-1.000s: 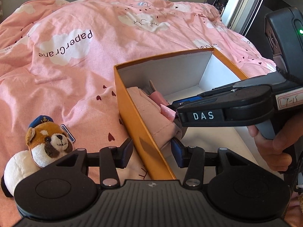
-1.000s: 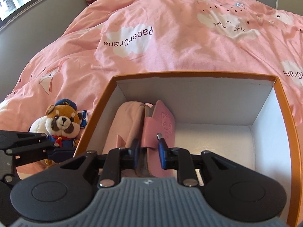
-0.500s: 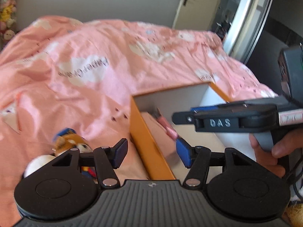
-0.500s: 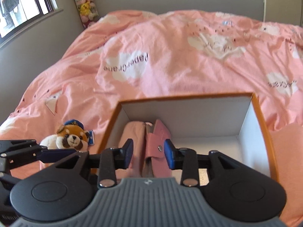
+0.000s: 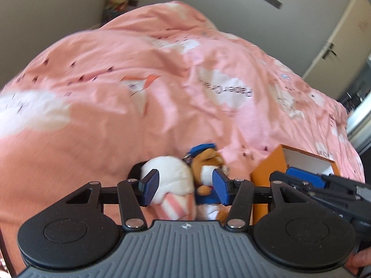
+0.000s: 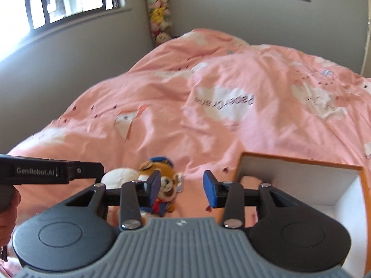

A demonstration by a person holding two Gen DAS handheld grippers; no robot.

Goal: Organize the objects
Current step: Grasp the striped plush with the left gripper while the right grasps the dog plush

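Note:
A brown bear plush in a blue cap (image 5: 207, 162) lies on the pink duvet beside a white plush with a pink striped base (image 5: 170, 180). My left gripper (image 5: 184, 186) is open, its jaws on either side of the two plushes, not closed on them. My right gripper (image 6: 182, 185) is open and empty above the duvet, with the bear plush (image 6: 165, 183) just behind its left finger. The orange box with white inside (image 6: 301, 162) stands to the right, a pink item (image 6: 250, 180) barely showing in it. The box also shows in the left wrist view (image 5: 269, 169).
The pink duvet (image 6: 208, 115) with cloud prints covers the whole bed. A window (image 6: 58, 0) is on the left wall and a stack of plush toys (image 6: 160, 23) stands in the far corner. A door (image 5: 336, 34) is at the right.
My right gripper let go of the pink items in the box, opened and pulled back and left. My left gripper swung left from the box wall to the two plushes.

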